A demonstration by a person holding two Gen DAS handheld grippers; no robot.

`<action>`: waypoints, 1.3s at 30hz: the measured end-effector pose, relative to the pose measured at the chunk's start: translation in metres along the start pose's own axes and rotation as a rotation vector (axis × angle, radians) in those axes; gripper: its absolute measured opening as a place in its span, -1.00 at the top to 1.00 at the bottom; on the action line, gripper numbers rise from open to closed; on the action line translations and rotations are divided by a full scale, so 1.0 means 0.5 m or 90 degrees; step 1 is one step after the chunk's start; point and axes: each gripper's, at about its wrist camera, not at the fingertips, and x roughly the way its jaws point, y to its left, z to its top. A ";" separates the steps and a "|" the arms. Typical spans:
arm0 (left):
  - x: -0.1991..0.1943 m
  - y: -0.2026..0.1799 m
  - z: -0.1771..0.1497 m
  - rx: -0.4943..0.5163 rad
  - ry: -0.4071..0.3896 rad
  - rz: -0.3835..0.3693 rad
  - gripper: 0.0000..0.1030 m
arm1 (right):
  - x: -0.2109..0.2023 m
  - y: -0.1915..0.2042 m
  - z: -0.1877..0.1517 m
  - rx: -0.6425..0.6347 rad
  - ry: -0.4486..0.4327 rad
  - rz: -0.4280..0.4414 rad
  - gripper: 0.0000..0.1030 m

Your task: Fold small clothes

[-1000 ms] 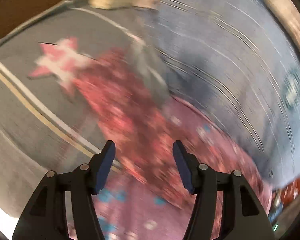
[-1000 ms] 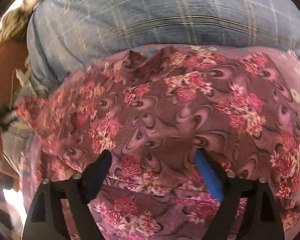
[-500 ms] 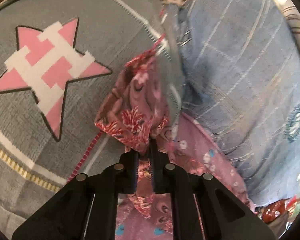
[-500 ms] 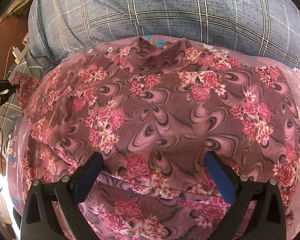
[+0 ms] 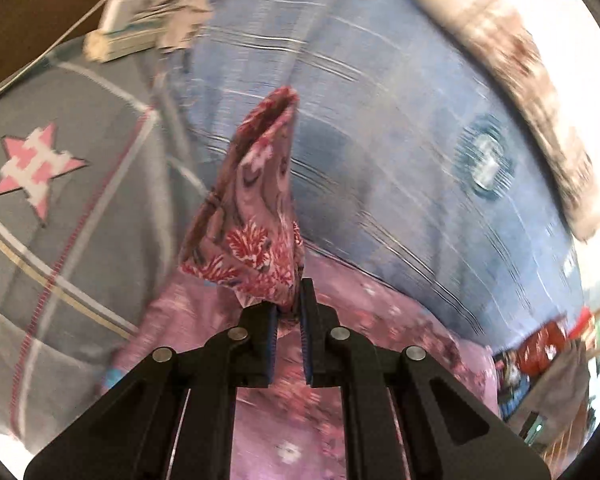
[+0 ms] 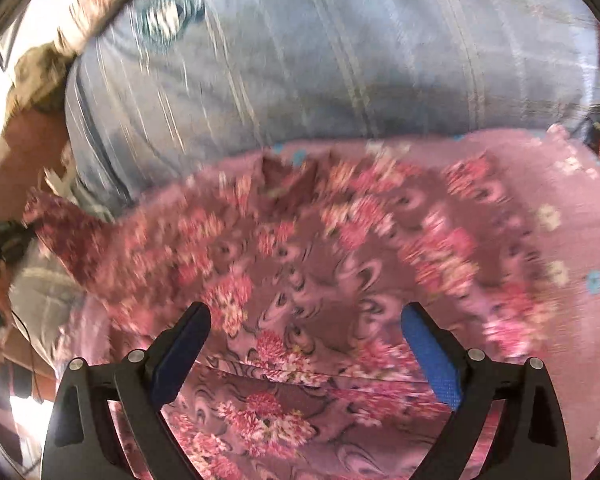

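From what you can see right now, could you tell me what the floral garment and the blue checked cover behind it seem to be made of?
Floral garment: probably thin woven cotton or rayon, matte; it drapes limply and creases where the left gripper pinches it. Blue checked cover: likely woven cotton, matte, with fine pale stripes; blur hides the weave.

A bedroom in a home. Shown by a bed under a pink flowered sheet [image 6: 560, 184], a big blue checked pillow [image 5: 400, 152], a grey star-printed blanket [image 5: 60, 208], and loose clutter [image 5: 140, 28] against a wooden headboard [image 5: 40, 4].
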 end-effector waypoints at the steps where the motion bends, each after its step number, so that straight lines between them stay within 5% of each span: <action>1: -0.001 -0.023 -0.008 0.012 0.002 -0.005 0.86 | -0.021 -0.007 0.002 0.004 -0.014 0.001 -0.87; 8: 0.015 -0.200 -0.084 0.085 0.036 -0.082 0.86 | -0.131 -0.077 -0.010 0.040 -0.068 0.003 -0.89; 16: 0.120 -0.407 -0.205 0.144 0.123 -0.154 0.86 | -0.159 -0.152 -0.059 0.073 -0.054 -0.013 -0.90; 24: 0.312 -0.509 -0.385 0.151 0.274 -0.135 0.85 | -0.133 -0.194 -0.092 0.102 -0.018 -0.013 -0.90; 28: 0.341 -0.515 -0.432 0.163 0.304 -0.093 0.78 | -0.115 -0.191 -0.096 0.102 0.000 -0.011 -0.89; 32: 0.283 -0.471 -0.413 0.132 0.307 -0.159 0.31 | -0.103 -0.174 -0.077 0.099 0.000 -0.001 -0.90; 35: 0.210 -0.410 -0.381 0.100 0.256 -0.198 -0.16 | -0.083 -0.149 -0.048 0.099 -0.003 0.026 -0.90; 39: 0.155 -0.301 -0.341 0.061 0.209 -0.180 -0.25 | -0.026 -0.101 -0.010 0.113 0.013 0.094 -0.90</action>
